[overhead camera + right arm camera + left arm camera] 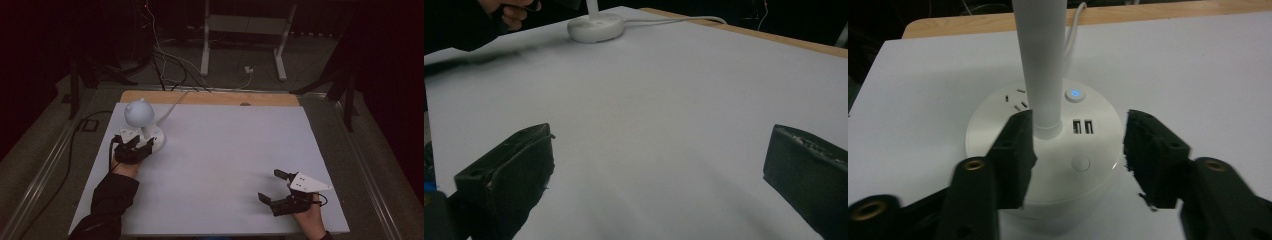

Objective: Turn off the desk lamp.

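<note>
Hovering my left gripper point(1075, 150) over the round white base point(1048, 160) of the desk lamp point(142, 127) at the far left of the white table point(225, 150), I have its jaws partly open, gripping nothing; one pad sits just beside the stem point(1040, 65). My right gripper point(280, 187) rests near right, jaws wide apart and empty.

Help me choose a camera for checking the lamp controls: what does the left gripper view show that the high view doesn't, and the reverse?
Left gripper view: a lit blue button, USB ports and socket slots on the round white plastic lamp base, with open black fingers either side.
High view: the round white lamp head and the open right gripper.
Both: white stem, white cable, white table sheet.
</note>
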The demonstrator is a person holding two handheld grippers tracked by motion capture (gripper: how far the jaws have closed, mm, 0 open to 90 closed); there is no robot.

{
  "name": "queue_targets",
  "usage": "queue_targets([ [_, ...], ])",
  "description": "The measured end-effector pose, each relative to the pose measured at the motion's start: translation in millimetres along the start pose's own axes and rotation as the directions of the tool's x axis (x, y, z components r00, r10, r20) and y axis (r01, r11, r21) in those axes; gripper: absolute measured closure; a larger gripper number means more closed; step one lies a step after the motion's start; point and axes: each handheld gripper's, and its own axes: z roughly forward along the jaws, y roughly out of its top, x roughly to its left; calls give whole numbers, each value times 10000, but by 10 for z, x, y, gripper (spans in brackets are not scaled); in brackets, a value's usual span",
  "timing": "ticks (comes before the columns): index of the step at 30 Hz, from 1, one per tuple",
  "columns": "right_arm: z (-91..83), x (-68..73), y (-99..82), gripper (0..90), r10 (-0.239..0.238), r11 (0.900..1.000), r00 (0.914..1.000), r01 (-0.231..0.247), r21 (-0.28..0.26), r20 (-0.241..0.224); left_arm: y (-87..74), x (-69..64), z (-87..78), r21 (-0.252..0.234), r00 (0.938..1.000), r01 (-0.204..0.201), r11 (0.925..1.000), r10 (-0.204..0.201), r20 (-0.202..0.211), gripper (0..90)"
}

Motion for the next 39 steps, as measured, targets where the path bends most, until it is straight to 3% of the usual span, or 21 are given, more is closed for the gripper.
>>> queue_targets([
  [2,0,3,0,0,-23,10000,10000,23,14,6,19,11,-23,110,9997,143,9998,-145,191,334],
  [3,-1,1,2,0,-25,10000,10000,25,7,-8,25,15,-35,110,9990,194,9998,-198,398,233],
  [4,-1,1,2,0,-25,10000,10000,25,7,-8,27,19,-50,67,9983,228,9997,-231,535,233],
  [10,-15,-7,5,0,48,10000,10000,-48,-77,40,20,52,-174,125,9932,372,9992,-383,1101,20],
  [14,-5,-7,3,0,36,10000,10000,-36,-33,36,14,82,-306,-241,9915,585,9980,-553,1180,5],
  [17,-1,-5,3,0,49,10000,10000,-49,-32,14,-1,83,-380,-418,9908,518,9978,-461,1273,5],
  [22,-4,-8,4,0,61,10000,10000,-61,-51,36,-60,63,-452,-312,9916,363,9989,-321,1249,5],
  [29,-7,-10,4,0,57,10000,10000,-57,-49,40,-189,12,-525,-134,9878,155,9998,-132,1551,5],
  [35,-14,-9,2,0,23,10000,10000,-23,-51,59,-348,-73,-611,-82,9868,-371,9993,379,1571,5],
  [37,-12,-10,3,0,37,10000,10000,-37,-60,55,-443,-116,-623,-260,9873,-556,9981,588,1478,5],
  [39,-10,-3,2,0,21,10000,10000,-21,-14,35,-539,-155,-606,-115,9819,-602,9981,613,1793,5],
])
